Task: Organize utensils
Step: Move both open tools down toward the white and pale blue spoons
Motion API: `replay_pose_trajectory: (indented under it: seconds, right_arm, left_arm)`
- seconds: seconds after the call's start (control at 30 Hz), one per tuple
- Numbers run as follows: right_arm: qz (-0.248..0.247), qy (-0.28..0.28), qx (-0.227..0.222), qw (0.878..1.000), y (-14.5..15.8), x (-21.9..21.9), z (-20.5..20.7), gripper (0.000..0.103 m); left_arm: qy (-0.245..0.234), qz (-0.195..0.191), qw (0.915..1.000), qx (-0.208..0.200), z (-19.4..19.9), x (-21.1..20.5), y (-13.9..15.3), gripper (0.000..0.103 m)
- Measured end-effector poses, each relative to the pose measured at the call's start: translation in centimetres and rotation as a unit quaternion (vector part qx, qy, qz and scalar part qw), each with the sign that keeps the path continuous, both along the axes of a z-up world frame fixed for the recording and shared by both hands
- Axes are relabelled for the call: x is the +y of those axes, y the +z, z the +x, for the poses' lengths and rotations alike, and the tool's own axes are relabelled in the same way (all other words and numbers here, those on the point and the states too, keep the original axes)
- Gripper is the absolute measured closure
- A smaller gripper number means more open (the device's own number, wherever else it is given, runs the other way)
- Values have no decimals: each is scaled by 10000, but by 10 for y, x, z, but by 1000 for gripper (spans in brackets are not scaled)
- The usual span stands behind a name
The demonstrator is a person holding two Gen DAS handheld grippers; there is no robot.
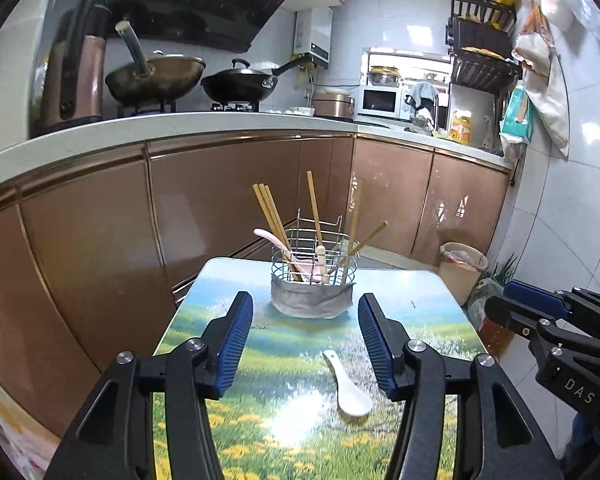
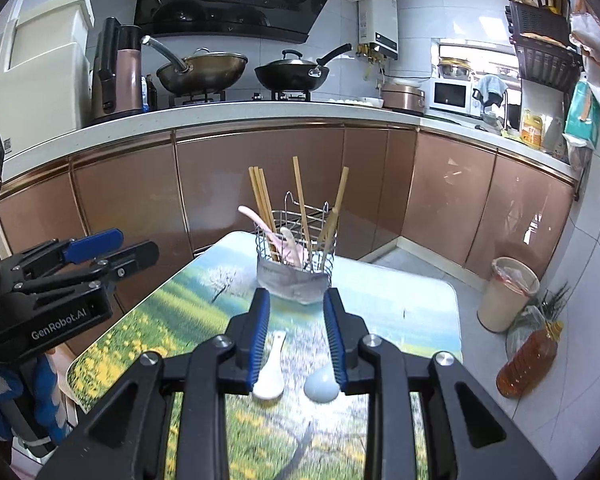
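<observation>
A wire utensil holder (image 1: 312, 276) (image 2: 294, 264) stands at the far end of the landscape-print table (image 1: 204, 320) (image 2: 140, 320). It holds several wooden chopsticks (image 1: 270, 216) (image 2: 260, 196) and a pink spoon (image 1: 274, 238) (image 2: 260, 218). A white ceramic spoon (image 1: 348, 386) (image 2: 271, 368) lies on the table. A pale blue spoon (image 2: 321, 388) lies beside it, partly behind my right gripper's right finger. My left gripper (image 1: 306, 344) is open and empty above the table. My right gripper (image 2: 296, 336) is open and empty, above the two spoons.
Brown kitchen cabinets (image 1: 220, 200) and a counter with woks (image 2: 204, 68) run behind the table. A bin (image 2: 508, 292) and an oil bottle (image 2: 528, 360) stand on the floor to the right. The other gripper shows at each view's side (image 1: 560, 332) (image 2: 60, 280).
</observation>
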State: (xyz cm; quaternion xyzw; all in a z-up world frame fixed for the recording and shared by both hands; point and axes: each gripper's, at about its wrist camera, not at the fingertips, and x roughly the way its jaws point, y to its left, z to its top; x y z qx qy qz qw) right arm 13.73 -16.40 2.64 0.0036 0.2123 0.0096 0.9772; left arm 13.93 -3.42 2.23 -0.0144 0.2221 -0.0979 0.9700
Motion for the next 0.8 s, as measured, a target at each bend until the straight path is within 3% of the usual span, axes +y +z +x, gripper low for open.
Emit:
replay_pose_trajectory:
  seconds: [0.17, 0.47, 0.6, 0.8]
  right_arm:
    - [65, -79, -16, 9999, -6, -2, -28, 76]
    - [205, -307, 42, 9993, -17, -25, -51, 76]
    - [338, -307, 286, 9985, -29, -39, -34, 76]
    - [565, -320, 1007, 9928, -66, -64, 25, 76]
  left_arm:
    - [61, 88, 9999, -96, -23, 0, -1, 41]
    - [40, 300, 9993, -210, -39, -10, -4, 41]
    - [-101, 180, 9997, 138, -22, -12, -19, 41]
    - [-261, -96, 9915, 1269, 41, -7, -73, 41]
